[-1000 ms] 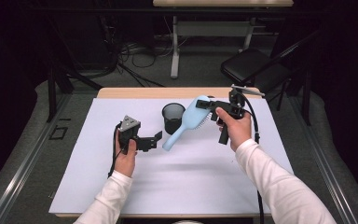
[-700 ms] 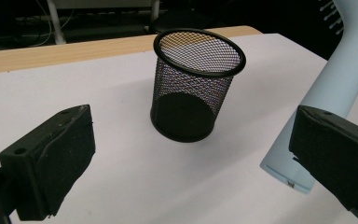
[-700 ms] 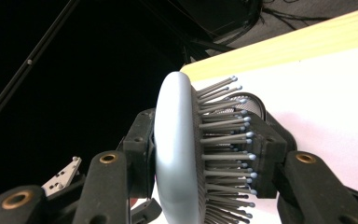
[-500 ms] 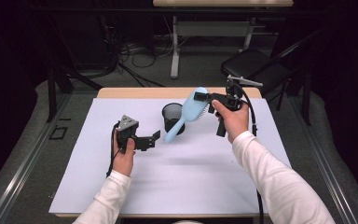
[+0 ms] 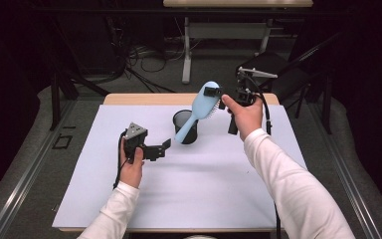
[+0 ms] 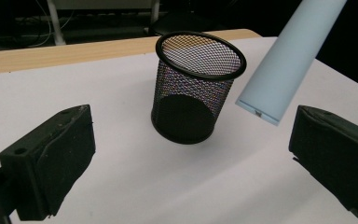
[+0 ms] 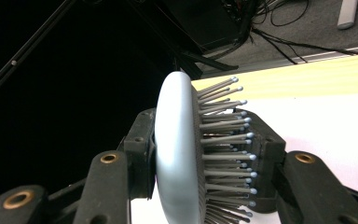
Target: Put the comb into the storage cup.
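A light blue hairbrush (image 5: 199, 110) is clamped by its head in the right gripper (image 5: 218, 93), one jaw pressed on the smooth back and the other on the bristle side, as seen in the right gripper view (image 7: 200, 158). The brush is held in the air, tilted, with its head up and its handle slanting down toward the black mesh cup (image 5: 186, 126). The handle's end is seen just above and beside the cup's rim, on the side nearer the left gripper; whether it touches the rim cannot be told. In the left gripper view the handle (image 6: 286, 65) hangs to one side of the cup (image 6: 191, 88), clear of the table.

The cup stands upright on the white table cover (image 5: 179, 199), toward its far edge.

The left gripper (image 5: 160, 148) is held just above the cover, near the cup, with its jaws spread apart and nothing between them; they are aimed at the cup.
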The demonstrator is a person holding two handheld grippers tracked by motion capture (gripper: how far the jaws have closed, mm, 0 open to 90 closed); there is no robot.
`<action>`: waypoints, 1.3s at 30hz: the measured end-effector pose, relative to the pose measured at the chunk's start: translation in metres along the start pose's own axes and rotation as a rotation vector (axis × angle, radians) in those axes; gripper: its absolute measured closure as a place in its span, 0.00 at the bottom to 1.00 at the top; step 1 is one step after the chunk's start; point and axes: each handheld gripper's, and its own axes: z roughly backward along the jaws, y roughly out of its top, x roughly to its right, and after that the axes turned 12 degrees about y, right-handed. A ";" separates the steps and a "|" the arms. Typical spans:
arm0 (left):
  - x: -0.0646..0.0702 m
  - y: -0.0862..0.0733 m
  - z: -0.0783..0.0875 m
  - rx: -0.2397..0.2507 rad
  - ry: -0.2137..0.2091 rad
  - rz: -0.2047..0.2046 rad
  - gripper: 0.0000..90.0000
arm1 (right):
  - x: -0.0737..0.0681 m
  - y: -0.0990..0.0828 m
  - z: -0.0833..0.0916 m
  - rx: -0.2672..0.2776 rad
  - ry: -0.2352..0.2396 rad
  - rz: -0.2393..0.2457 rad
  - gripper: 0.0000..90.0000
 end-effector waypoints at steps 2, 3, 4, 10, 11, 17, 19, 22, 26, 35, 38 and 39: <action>0.000 0.000 0.000 0.000 -0.001 0.001 0.00 | -0.001 0.003 -0.002 0.005 -0.003 0.004 0.58; 0.000 0.000 0.000 0.000 0.000 0.001 0.01 | -0.002 0.005 -0.003 0.005 -0.005 0.003 0.59; 0.000 0.000 0.000 -0.001 0.000 0.001 0.01 | -0.003 0.006 -0.004 0.005 -0.007 0.006 0.59; 0.000 0.000 0.000 0.000 -0.004 0.002 0.00 | -0.005 0.011 -0.010 0.009 -0.024 0.018 0.59; 0.000 0.000 0.000 0.001 -0.004 0.002 0.00 | -0.005 0.011 -0.010 0.009 -0.025 0.018 0.59; 0.000 0.000 0.000 0.001 -0.005 0.003 0.01 | -0.004 0.014 -0.013 0.017 -0.040 0.027 0.59; 0.000 0.000 0.000 0.000 -0.005 0.005 0.00 | -0.004 0.016 -0.014 0.021 -0.047 0.033 0.59; -0.001 0.000 -0.001 -0.001 -0.005 0.005 0.01 | -0.004 0.018 -0.014 0.024 -0.058 0.048 0.59; 0.000 0.000 -0.001 -0.001 -0.006 0.006 0.01 | -0.007 0.024 -0.014 0.028 -0.083 0.071 0.59; 0.000 0.000 -0.001 -0.004 -0.006 0.003 0.01 | -0.015 0.036 -0.016 0.046 -0.139 0.126 0.59; 0.000 0.000 -0.001 -0.003 -0.007 0.005 0.01 | -0.016 0.038 -0.020 0.047 -0.154 0.146 0.59; -0.001 0.000 -0.001 -0.003 -0.007 0.006 0.01 | -0.017 0.038 -0.021 0.048 -0.159 0.151 0.59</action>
